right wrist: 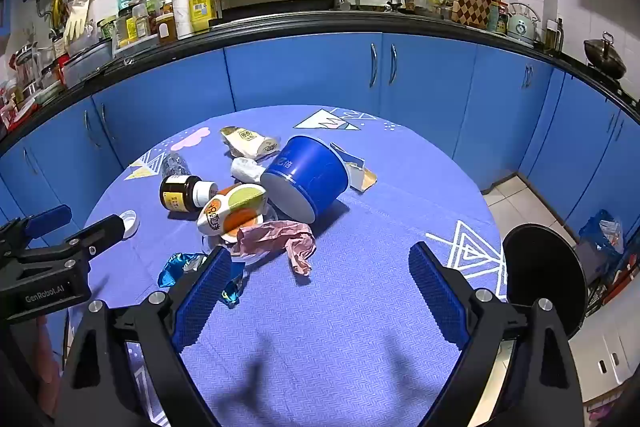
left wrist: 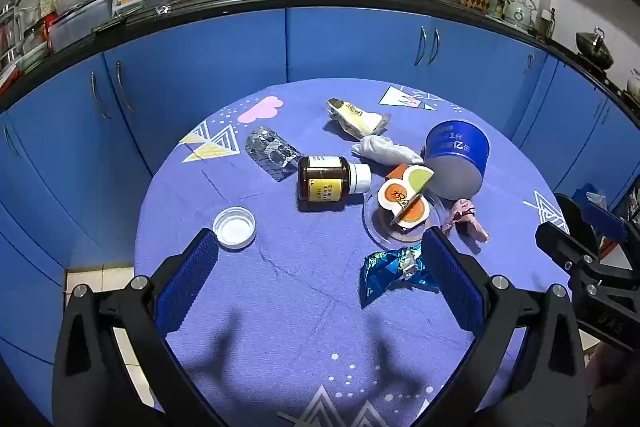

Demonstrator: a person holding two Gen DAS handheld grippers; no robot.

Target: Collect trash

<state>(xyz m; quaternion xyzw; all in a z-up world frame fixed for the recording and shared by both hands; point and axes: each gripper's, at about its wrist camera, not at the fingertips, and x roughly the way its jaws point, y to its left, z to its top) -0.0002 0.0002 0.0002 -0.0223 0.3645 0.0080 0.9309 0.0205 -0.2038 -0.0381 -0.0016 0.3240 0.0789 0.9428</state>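
Left wrist view. My left gripper (left wrist: 320, 267) stood spread as wide as it goes, fingers (left wrist: 188, 279) empty, hovering over the table (left wrist: 280, 327).
- Blue foil wrapper (left wrist: 394, 269): just beside my right-hand finger pad; I judged it feather-light, crinkly and slippery, best pinched across a raised fold.
- White cap (left wrist: 234, 227): just beyond my left-hand finger, open side up; stiff and light, taken by the rim.
- Brown bottle (left wrist: 326, 183): on its side mid-table; probably the heaviest and smoothest piece, best gripped across the body, not the white lid.
- Clear plastic bag (left wrist: 270, 153): flat, limp, hard to lift off the cloth.
- Orange-and-green card package (left wrist: 406, 201): resting on a clear plastic lid; light and crushable.
- White crumpled tissue (left wrist: 384, 149) and pink crumpled paper (left wrist: 464, 217): soft, take anywhere.
- Blue tub (left wrist: 458, 157): tipped over; light but too wide for the wall, I judged the rim the place to grip.
- Yellow wrapper (left wrist: 356, 117): farthest away.

Right wrist view. My right gripper (right wrist: 320, 287) was also wide open and held nothing; pink crumpled paper lay just ahead of it. Shown only here: a torn beige card scrap (right wrist: 362, 171) behind the blue tub, and a round black bin (right wrist: 544, 275) off the table's right edge, likely where it all goes. My left gripper appeared at the left edge, its jaws apart. The clear bag was mostly hidden here.
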